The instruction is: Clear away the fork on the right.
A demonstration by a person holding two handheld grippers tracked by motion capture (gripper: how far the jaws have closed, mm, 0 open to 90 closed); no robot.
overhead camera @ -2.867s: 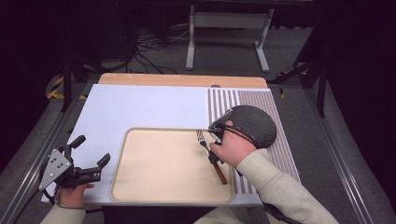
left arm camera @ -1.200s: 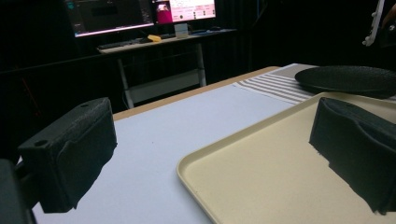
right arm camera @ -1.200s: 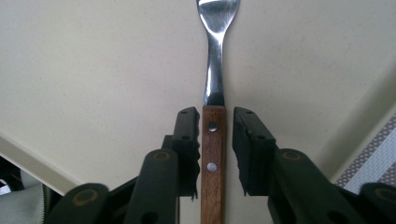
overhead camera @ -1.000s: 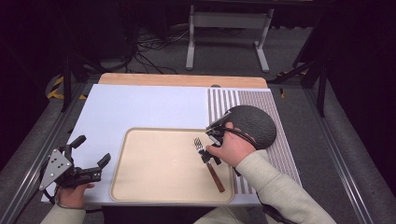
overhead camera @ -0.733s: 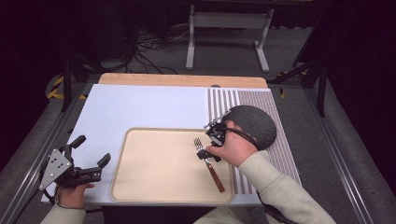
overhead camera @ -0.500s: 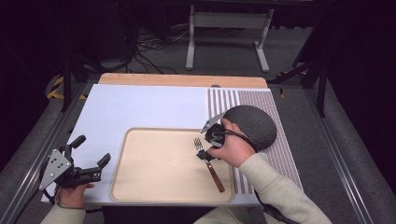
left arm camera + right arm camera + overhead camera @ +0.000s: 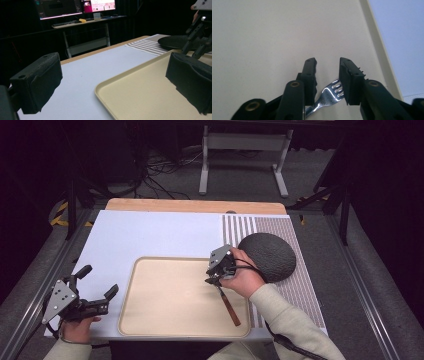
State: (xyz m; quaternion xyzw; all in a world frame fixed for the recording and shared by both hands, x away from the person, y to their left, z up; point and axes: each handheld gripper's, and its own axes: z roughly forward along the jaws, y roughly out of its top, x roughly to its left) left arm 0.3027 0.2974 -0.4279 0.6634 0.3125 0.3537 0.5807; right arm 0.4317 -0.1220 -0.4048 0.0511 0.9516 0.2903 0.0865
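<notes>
Fork (image 7: 331, 93) (unmarked) on plain tray (image 7: 262, 37)

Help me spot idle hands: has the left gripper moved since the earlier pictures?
No. The left gripper sits, jaws open, at the same spot beside the tray's left rim in the high view.

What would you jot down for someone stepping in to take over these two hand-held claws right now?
Right gripper: over the silver metal fork with the brown wooden handle, jaws astride its head and just closing in; pads not yet pressing, so no grip.
Left gripper: open, holding nothing, at the near left corner of the white table.
Fork lies on the beige plastic tray; dark round plate sits to its right.
Done: fork straddled. Left: grasp and lift it.
</notes>
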